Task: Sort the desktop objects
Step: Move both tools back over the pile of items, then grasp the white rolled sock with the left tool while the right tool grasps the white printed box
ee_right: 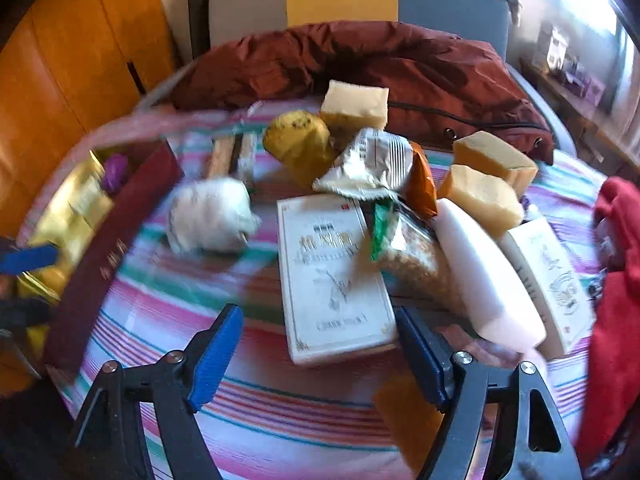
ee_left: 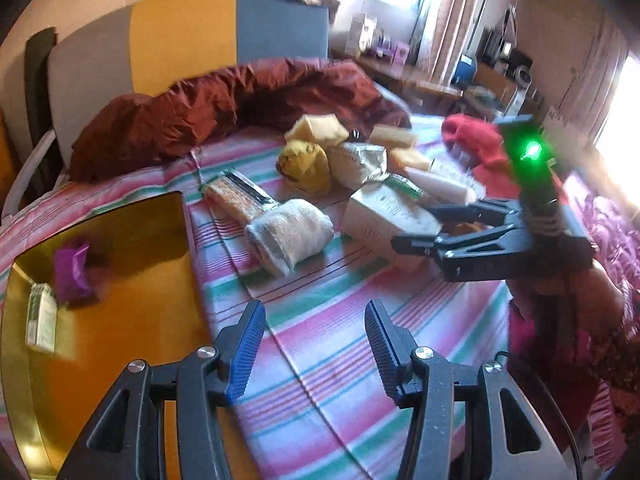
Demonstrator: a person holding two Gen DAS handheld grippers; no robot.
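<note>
A: What is seen from the left wrist?

B: The left gripper [ee_left: 316,344] is held released above the striped bedsheet [ee_left: 320,360], and nothing is found between its blue pads [ee_left: 246,354]. To its left a gold-lined box [ee_left: 120,340] is placed, in which a purple wrapped item [ee_left: 72,274] and a small white-green carton [ee_left: 42,320] are lying, close beside each other.

A: And the right one?

B: The right gripper [ee_right: 316,350] is also released, with its jaws spread wide. A cream flat box with printed characters [ee_right: 332,276] is lying partly between its fingers, but the pads are not pressed on it. A small orange piece [ee_right: 404,412] is seen on the sheet beside the right finger (it is blurred, so it cannot be named better).

A: Where are the other things to be sorted?

B: They are gathered in a heap on the bed: a rolled white cloth [ee_right: 212,216], a yellow crumpled bag [ee_right: 300,148], a silver snack packet [ee_right: 372,164], three yellow sponge blocks [ee_right: 356,104], a white bottle [ee_right: 488,276] and a clear bag of brown grains [ee_right: 416,260]. Behind the heap a dark red jacket [ee_right: 360,64] is lying, and a red garment [ee_right: 616,272] is seen at the right edge.
</note>
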